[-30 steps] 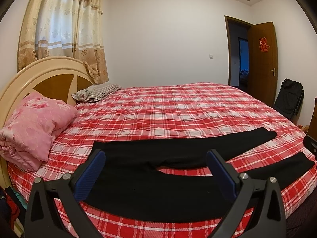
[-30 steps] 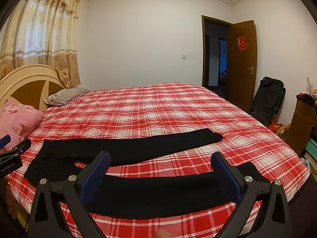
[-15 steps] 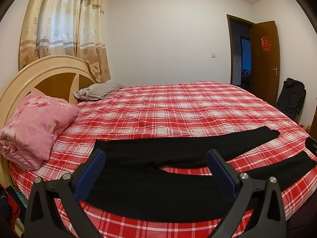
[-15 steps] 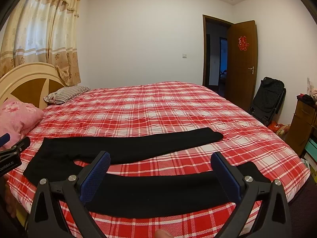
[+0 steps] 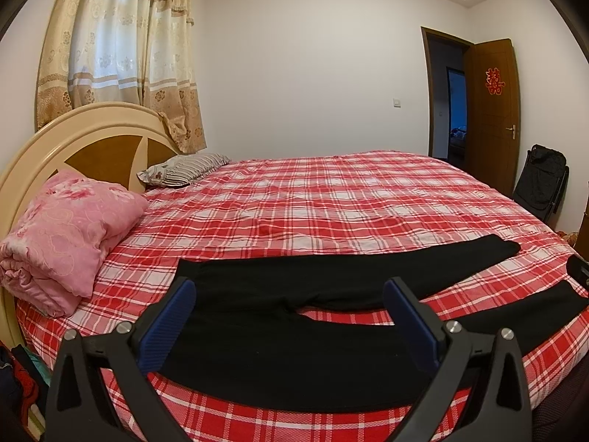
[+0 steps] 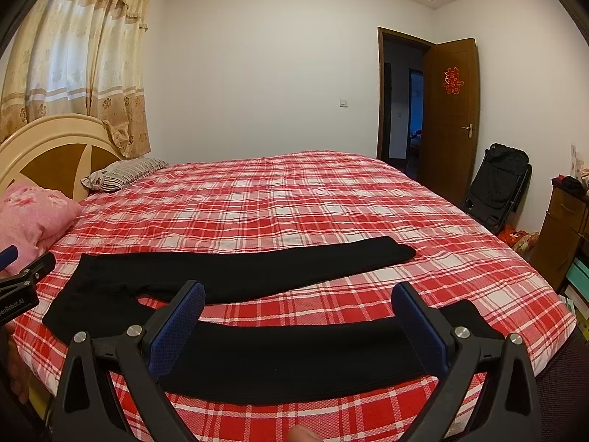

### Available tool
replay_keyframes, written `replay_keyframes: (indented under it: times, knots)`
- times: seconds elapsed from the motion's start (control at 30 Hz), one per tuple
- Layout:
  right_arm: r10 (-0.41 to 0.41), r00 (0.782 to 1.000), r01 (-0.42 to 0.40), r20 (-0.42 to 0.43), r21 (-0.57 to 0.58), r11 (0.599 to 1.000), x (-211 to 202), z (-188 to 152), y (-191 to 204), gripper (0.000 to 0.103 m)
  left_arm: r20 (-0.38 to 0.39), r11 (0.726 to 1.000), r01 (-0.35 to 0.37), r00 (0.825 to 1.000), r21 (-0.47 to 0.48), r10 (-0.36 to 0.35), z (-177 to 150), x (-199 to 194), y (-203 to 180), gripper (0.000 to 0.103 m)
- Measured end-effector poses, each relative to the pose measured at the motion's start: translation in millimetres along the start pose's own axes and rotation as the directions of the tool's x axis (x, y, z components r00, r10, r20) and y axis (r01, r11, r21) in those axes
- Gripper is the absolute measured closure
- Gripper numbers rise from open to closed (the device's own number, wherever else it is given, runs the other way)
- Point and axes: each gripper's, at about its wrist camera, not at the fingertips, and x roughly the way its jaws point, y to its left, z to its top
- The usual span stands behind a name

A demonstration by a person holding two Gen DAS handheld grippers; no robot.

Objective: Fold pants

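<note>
Black pants lie flat on the red plaid bed, waist to the left, the two legs spread apart to the right. In the right wrist view the pants show both legs, the far one ending at a cuff. My left gripper is open and empty, above the waist and crotch area near the bed's front edge. My right gripper is open and empty, above the near leg. The left gripper also shows at the left edge of the right wrist view.
A folded pink quilt and a striped pillow lie by the wooden headboard on the left. A black folded stroller stands by the open door. A wooden cabinet is at the right.
Both grippers have risen or drawn back very slightly; the pants lie as before. Both stay open.
</note>
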Motion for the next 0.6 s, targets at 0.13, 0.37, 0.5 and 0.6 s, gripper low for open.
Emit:
replay_keyframes:
  times: [0.13, 0.37, 0.5, 0.6]
  knots:
    - [-0.001, 1.0, 0.001, -0.002, -0.001, 1.0, 0.2, -0.1, -0.1, 0.001, -0.002, 1.0, 0.0, 1.0, 0.001, 0.0, 0.1, 0.0, -0.2, 0.0]
    - [-0.002, 1.0, 0.002, -0.007, -0.006, 1.0, 1.7, -1.1, 0.7, 0.001, -0.002, 1.0, 0.001, 1.0, 0.002, -0.001, 0.3, 0.3, 0.0, 0.0]
    - [-0.001, 1.0, 0.0, -0.011, -0.01, 1.0, 3.6, -3.2, 1.7, 0.001, -0.005, 1.0, 0.002, 1.0, 0.004, -0.002, 0.2, 0.2, -0.9, 0.0]
    - [-0.001, 1.0, 0.001, -0.012, -0.013, 1.0, 4.0, -4.0, 1.9, 0.001, -0.008, 1.0, 0.0, 1.0, 0.007, 0.0, 0.0, -0.2, -1.5, 0.0]
